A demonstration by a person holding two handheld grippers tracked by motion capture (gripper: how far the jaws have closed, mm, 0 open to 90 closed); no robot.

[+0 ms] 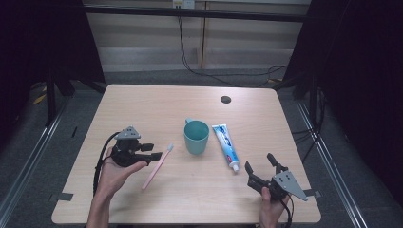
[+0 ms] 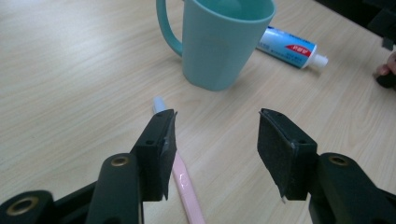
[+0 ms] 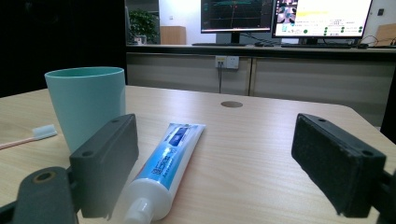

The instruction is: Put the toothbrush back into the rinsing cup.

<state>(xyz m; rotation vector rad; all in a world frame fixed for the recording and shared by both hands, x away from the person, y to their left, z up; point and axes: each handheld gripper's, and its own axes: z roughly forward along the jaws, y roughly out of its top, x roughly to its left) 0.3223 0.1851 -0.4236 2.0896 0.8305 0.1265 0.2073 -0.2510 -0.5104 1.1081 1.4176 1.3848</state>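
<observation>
Pink toothbrush (image 1: 158, 166) lying flat at lower centre-left of the high view, bristle head toward the teal mug (image 1: 196, 136), handle slanting down to the left. Likely light, stiff and thin, smooth plastic apt to slip or roll; best taken across the mid-handle, square to its length, with pads low against the wooden table (image 1: 142, 104). Left gripper (image 1: 153, 152) just beside the handle, jaws half apart and clamped on nothing; in the left gripper view (image 2: 217, 140) the handle (image 2: 184, 186) runs under the left jaw, not between the pads. Right gripper (image 1: 260, 165) at lower right, jaws wide apart and empty, toothpaste tube (image 3: 163, 163) just ahead. Handle's middle hidden behind that jaw, its tail cut off by the frame's bottom edge; bristles hard to make out.
</observation>
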